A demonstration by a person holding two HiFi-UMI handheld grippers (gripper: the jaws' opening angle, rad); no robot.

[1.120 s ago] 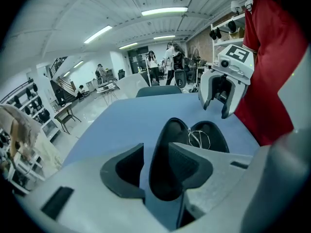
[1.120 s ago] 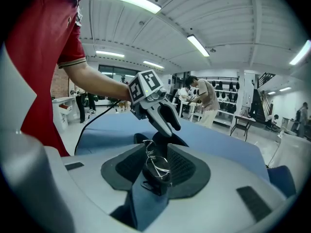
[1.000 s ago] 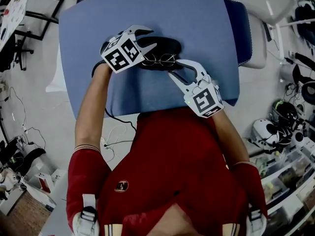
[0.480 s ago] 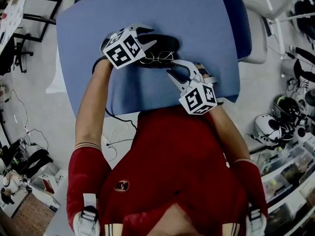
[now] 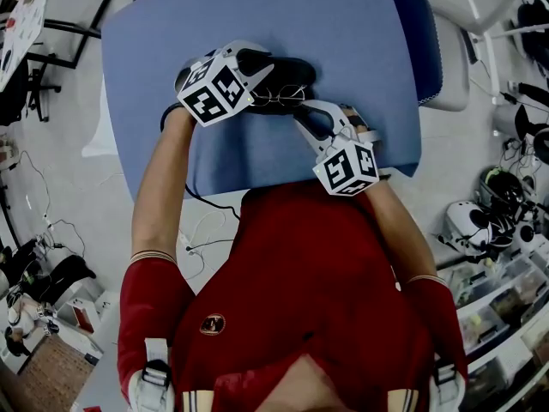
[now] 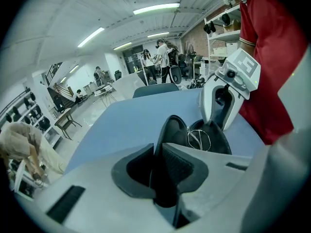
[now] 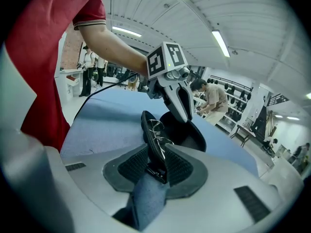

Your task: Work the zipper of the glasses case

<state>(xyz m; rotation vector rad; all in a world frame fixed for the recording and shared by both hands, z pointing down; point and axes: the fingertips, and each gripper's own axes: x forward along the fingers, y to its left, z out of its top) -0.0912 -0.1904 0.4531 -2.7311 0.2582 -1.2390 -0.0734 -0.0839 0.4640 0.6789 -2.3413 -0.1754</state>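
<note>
1. Blue table: the widest thing in the head view, flat, bearing the case a little on the near side of its middle.
2. Black glasses case: lying open on the table, two halves spread like a shell with the dark hollows showing. One half lies farther from the person, the other nearer.
3. Left gripper: set at the case's left end. Jaws just drawn closer, now clamped on the end wall of the far half, with the ribbed pads pressed to either face of it.
4. Right gripper: set at the near half's right end. Jaws likewise just drawn closer, now pinching that half's rim between the pads.
5. Glasses: thin wire frame, resting in the near half, between the two grippers.
</note>
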